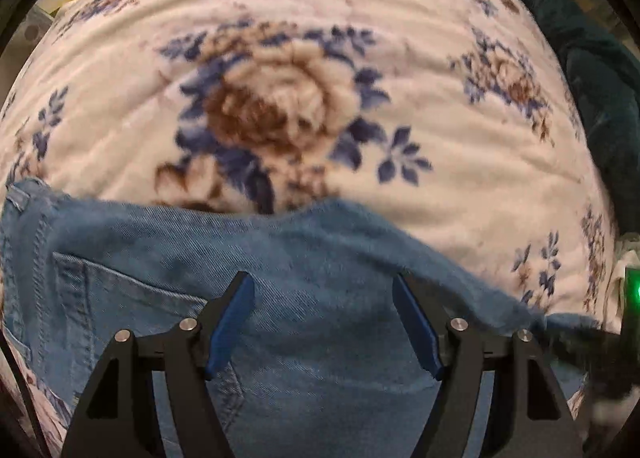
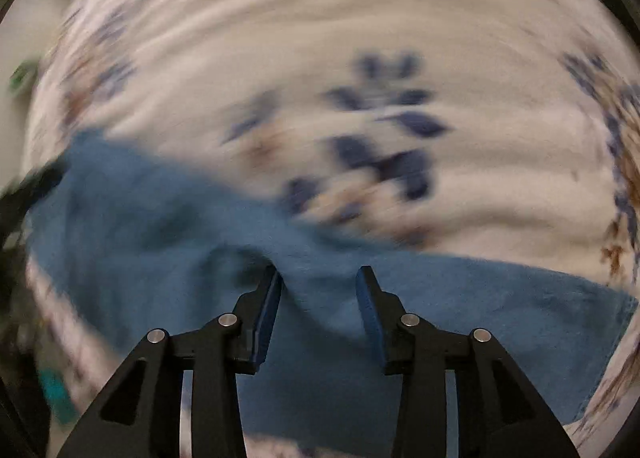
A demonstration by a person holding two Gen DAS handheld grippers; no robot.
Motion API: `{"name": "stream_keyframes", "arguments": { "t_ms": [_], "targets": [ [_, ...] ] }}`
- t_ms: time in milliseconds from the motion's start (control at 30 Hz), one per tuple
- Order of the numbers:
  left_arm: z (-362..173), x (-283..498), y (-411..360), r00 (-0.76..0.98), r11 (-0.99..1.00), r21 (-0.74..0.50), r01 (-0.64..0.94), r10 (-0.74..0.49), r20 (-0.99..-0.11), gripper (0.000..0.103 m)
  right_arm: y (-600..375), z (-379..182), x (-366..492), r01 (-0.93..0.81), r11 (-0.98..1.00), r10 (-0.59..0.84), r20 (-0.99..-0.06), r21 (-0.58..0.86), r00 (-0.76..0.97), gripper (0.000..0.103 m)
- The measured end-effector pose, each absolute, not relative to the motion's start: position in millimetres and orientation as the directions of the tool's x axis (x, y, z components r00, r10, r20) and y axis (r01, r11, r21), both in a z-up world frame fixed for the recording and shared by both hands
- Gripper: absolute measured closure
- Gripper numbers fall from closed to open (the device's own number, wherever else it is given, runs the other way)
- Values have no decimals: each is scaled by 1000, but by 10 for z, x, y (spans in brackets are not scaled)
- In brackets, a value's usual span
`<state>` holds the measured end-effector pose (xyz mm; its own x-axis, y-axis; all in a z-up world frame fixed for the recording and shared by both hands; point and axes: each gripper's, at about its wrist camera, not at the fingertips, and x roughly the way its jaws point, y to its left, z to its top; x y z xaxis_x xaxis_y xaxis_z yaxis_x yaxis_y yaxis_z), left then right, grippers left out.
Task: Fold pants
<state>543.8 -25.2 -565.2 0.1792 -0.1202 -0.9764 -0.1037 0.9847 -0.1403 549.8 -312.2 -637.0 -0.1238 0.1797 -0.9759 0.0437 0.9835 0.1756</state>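
The pants [image 1: 168, 242] are blue denim jeans spread flat on a floral blanket [image 1: 320, 57]; a stitched pocket [image 1: 120, 298] shows at the lower left of the left wrist view. My left gripper [image 1: 322, 282] hangs just over the denim, jaws wide apart, with nothing pinched. The right wrist view is blurred. There the pants [image 2: 140, 225] run as a blue band across the lower half, with a small ridge of cloth beside the left finger. My right gripper [image 2: 320, 272] is open over that band, and its pads stand clear of the cloth.
The white blanket [image 2: 320, 37] with blue and brown flowers fills both views beyond the denim. A dark green cloth [image 1: 592, 69] lies at its right edge. A blurred dark shape [image 1: 600, 358] with a green light [image 1: 632, 286] sits at the right rim.
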Motion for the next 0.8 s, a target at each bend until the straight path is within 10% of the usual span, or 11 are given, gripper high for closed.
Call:
{"name": "stream_keyframes", "arguments": {
  "t_ms": [433,800],
  "targets": [
    [-5480,5127,-635,174,988,-151,-37,-142,-974,33,-4192,-5853,4949,428,839,319,-941,337,115,57],
    [-5615,4683,-1267,123,983,-184,-18,-181,-976,33,-5955,-5705,4000,678,734,-47,-991,50,124,57]
  ]
}}
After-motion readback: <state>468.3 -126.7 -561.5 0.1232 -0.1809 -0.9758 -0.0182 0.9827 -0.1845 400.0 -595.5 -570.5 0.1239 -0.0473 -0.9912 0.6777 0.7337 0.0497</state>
